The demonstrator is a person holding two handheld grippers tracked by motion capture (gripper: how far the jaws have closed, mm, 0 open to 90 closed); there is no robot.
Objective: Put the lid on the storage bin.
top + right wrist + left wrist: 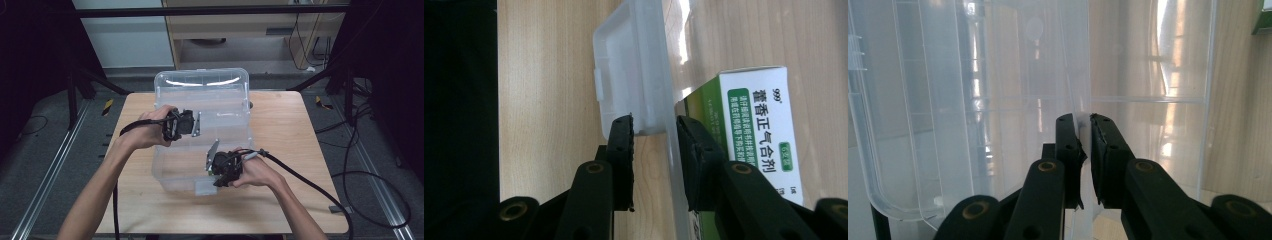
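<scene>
Tools (200,124) (214,165) on clear bin (205,85) walls — both gripping.

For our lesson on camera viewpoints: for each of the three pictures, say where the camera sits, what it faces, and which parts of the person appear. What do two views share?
High view: above the person's side, looking down on the table and clear plastic box; both forearms, left gripper, right gripper.
Left gripper view: along its fingers, closed on a clear box wall.
Right gripper view: along its fingers astride the box's latch tab; green-and-white carton behind.
Shared: both gripper views show the box.
</scene>
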